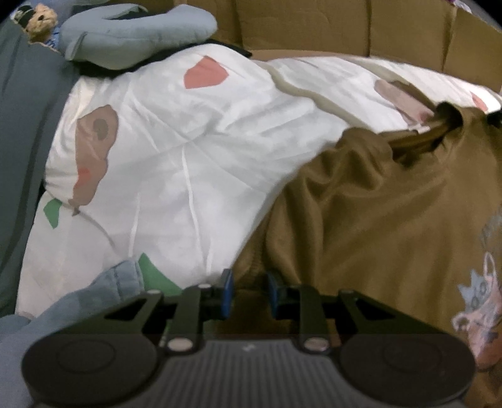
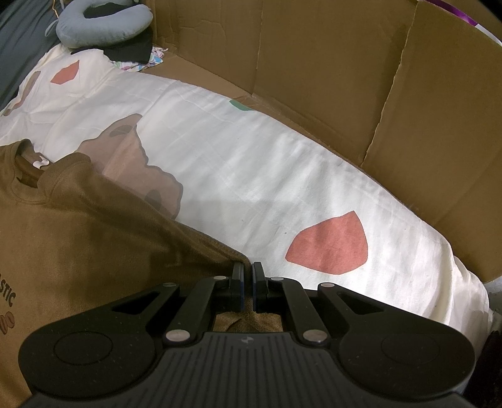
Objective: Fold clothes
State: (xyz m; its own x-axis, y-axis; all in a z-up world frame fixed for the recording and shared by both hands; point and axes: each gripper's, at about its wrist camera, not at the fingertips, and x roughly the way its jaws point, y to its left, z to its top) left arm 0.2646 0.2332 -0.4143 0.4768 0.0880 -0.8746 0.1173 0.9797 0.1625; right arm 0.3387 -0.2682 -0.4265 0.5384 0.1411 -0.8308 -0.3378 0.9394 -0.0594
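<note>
A brown sweatshirt (image 1: 376, 219) with a printed front lies spread on a white quilt (image 1: 188, 157), its collar at the far side. My left gripper (image 1: 250, 292) sits at the garment's left edge; its blue pads stand a little apart with a bunched fold of brown cloth filling the gap. In the right wrist view the sweatshirt (image 2: 94, 235) covers the lower left. My right gripper (image 2: 248, 282) is shut on its right edge, and brown cloth shows between and below the pads.
Cardboard walls (image 2: 313, 62) stand along the far and right side of the quilt (image 2: 251, 172). A grey neck pillow (image 1: 131, 34) and a small teddy bear (image 1: 40, 20) lie at the far left. Blue denim (image 1: 116, 282) lies beside my left gripper.
</note>
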